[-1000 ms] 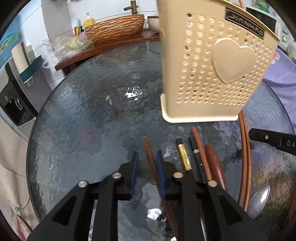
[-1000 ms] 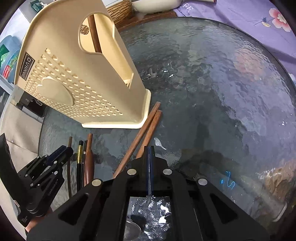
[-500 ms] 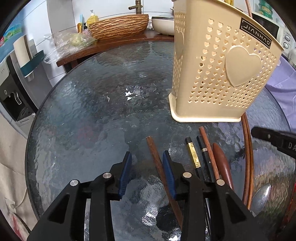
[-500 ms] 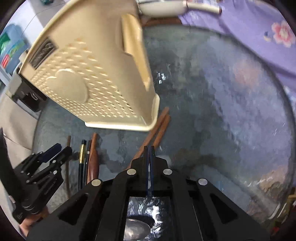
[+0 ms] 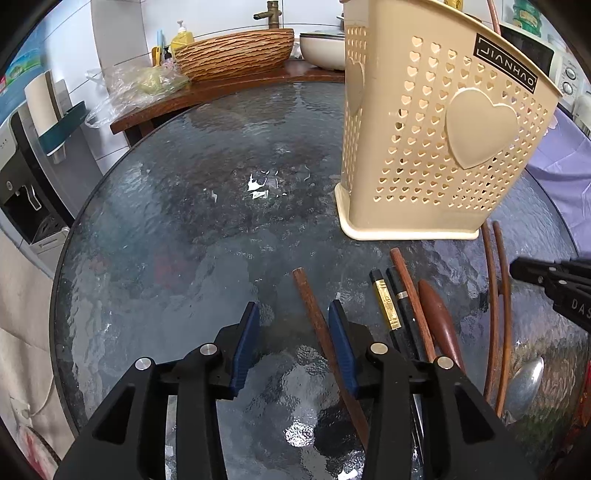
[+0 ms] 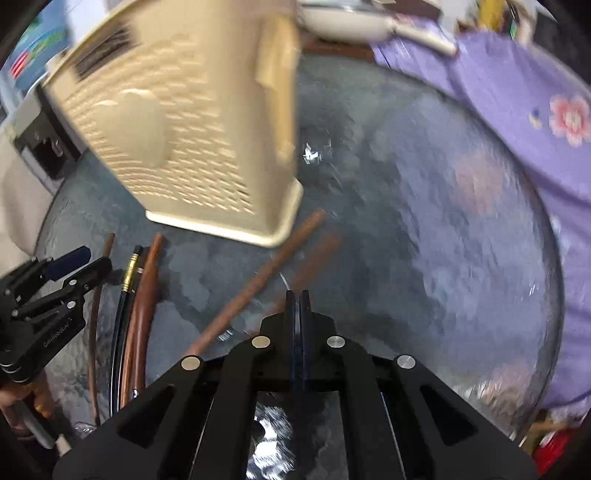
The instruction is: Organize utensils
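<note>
Brown chopstick (image 5: 319, 328) lengthwise, tip toward holder (image 5: 436, 122)

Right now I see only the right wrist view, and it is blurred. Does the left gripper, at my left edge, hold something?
Observer: No. The left gripper has just been opening. A brown chopstick lies on the table between its jaws, and the pads do not press it.
Operator: Is something already inside the holder? Its top is cut off for me.
Observer: Yes, a thin brown stick shows above the rim of the holder.
Operator: And what is behind the table, on the far side?
Observer: A woven basket sits on a wooden counter.
</note>
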A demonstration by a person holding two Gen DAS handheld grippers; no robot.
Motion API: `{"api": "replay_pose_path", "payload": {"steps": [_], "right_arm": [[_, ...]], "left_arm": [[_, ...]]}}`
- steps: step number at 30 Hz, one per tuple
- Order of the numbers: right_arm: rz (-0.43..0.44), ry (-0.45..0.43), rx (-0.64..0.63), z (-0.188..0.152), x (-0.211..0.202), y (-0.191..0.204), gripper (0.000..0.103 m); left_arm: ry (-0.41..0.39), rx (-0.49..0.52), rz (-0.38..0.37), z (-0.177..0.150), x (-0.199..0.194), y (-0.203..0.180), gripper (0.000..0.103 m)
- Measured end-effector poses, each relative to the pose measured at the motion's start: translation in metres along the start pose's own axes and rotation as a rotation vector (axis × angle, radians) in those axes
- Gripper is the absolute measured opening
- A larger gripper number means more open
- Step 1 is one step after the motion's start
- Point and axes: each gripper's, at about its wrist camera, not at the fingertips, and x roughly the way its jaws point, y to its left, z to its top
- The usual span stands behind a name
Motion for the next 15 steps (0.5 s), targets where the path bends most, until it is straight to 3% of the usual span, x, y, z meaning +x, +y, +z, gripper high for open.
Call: {"api": "replay_pose_path", "payload": {"steps": [4,6,8,11,15], "right_arm": [[0.015,-0.017,0.087,0.001,-0.005,-0.019,0.006],[0.023,-0.014,0.103,0.003,-0.006,-0.017,0.019],[0.02,-0.018,0.09,0.011,-0.005,-0.016,0.052],[-0.009,-0.044,0.084,0.014,-0.008,-0.01,0.052],[-0.032,0.007,0.047,0.011,-0.005,-0.001,0.051]], "left_arm": [[0.004,0.001,0.006,0.0,0.0,-0.001,0.042],[0.01,0.0,0.004,0.001,0.001,-0.002,0.046],[0.014,-0.001,-0.005,0.001,0.002,0.0,0.047],[0.011,-0.007,-0.003,0.001,0.001,0.0,0.048],[0.011,-0.007,-0.001,0.0,-0.002,0.003,0.048]]}}
